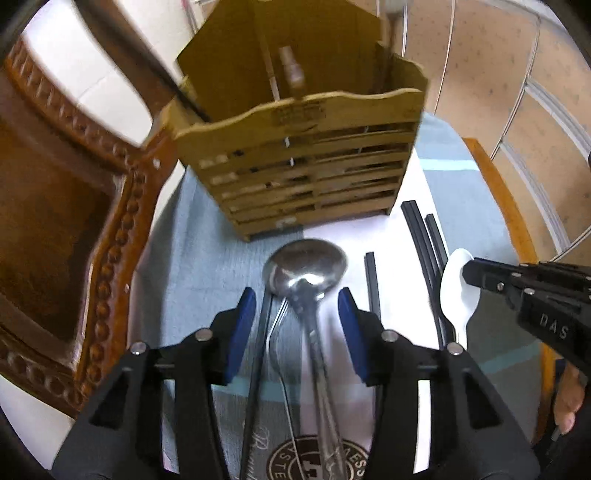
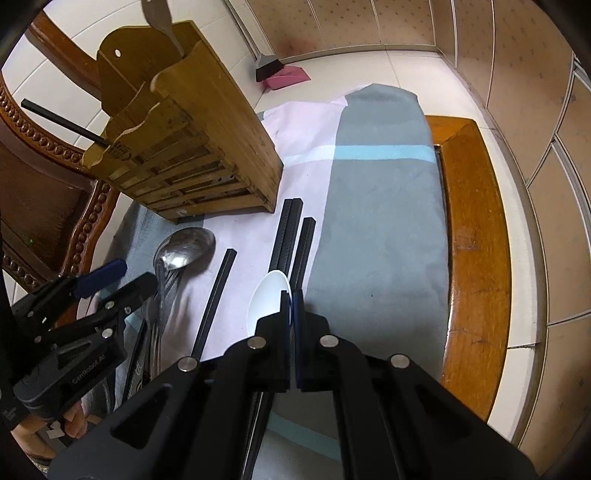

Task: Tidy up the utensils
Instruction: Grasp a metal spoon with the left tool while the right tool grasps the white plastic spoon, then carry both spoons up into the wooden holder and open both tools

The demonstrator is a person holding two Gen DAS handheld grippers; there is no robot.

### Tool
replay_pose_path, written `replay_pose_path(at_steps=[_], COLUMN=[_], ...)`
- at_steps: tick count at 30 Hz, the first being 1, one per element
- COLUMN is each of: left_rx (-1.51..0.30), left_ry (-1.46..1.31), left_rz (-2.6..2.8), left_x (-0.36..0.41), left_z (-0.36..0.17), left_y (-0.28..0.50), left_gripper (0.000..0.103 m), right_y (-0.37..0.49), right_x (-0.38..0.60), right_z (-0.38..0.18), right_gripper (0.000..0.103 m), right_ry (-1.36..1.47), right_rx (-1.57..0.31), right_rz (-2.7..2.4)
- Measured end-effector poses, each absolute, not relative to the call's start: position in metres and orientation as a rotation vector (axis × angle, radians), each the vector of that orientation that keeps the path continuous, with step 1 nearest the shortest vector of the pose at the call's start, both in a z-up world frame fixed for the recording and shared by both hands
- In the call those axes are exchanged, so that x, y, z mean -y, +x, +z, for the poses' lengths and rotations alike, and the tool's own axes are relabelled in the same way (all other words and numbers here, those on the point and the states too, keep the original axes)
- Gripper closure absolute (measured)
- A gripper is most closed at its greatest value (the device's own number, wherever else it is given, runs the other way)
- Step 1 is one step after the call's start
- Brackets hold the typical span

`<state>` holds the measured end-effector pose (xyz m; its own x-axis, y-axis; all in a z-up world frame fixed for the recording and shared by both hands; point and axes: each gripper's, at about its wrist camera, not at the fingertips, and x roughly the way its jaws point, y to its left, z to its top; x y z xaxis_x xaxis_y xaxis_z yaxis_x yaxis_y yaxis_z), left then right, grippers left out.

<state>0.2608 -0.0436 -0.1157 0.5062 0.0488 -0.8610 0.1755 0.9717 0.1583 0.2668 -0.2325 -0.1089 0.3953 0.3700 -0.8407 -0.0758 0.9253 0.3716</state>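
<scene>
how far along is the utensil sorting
Early on. Done: the wooden holder already has a black chopstick and a metal handle standing in it. In hand: the right tongs are shut on the white spoon's rim; the left tongs are open over the metal spoons. Left: those spoons and the loose chopsticks on the cloth.
</scene>
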Motion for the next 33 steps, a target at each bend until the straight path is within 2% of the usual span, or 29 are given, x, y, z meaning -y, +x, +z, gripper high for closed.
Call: replay_pose_path(at_steps=[2,12,13,14,16,19,24,27,33], left_rx=[-1.03,-1.044,-1.045,-1.047,-1.04,-1.029,-1.001,-0.989,-0.924], left_ry=[0.31,0.677,0.69,0.697,0.735,0.75,0.678,0.554,0.352], left_rz=[-0.07,0.073,0.075,0.07,0.085,0.082,0.086,0.055,0.009], left_x=[0.059,0.103,0.107,0.109,0.117,0.118,0.105,0.088,0.056], left_z=[-0.117,-0.155,-0.16,-0.163,-0.17,-0.174,-0.157,-0.137,-0.102], left_y=[0.261,0.286,0.286,0.286,0.288,0.287,0.276,0.272,0.255], left_gripper=[0.053,0.052,0.058,0.068,0.073,0.076,0.096,0.1,0.101], right_y=[0.268,0.267,0.267,0.267,0.267,0.266,0.266,0.266,0.264], right_x=[0.235,0.253,0.255,0.256,0.257,0.255,0.254,0.253,0.253], right_z=[-0.11,-0.111,-0.112,-0.112,-0.113,-0.114,-0.114,-0.113,-0.107], right_gripper=[0.101,0.101,0.101,0.101,0.101,0.101,0.101,0.101,0.101], right_ry=[0.302,0.339,0.345,0.349,0.354,0.351,0.345,0.346,0.346], right_rx=[-1.137,-1.149,-1.151,-1.153,-1.157,-1.161,-1.161,-1.156,-1.13], right_rz=[0.283,0.268,0.269,0.272,0.277,0.277,0.272,0.272,0.278])
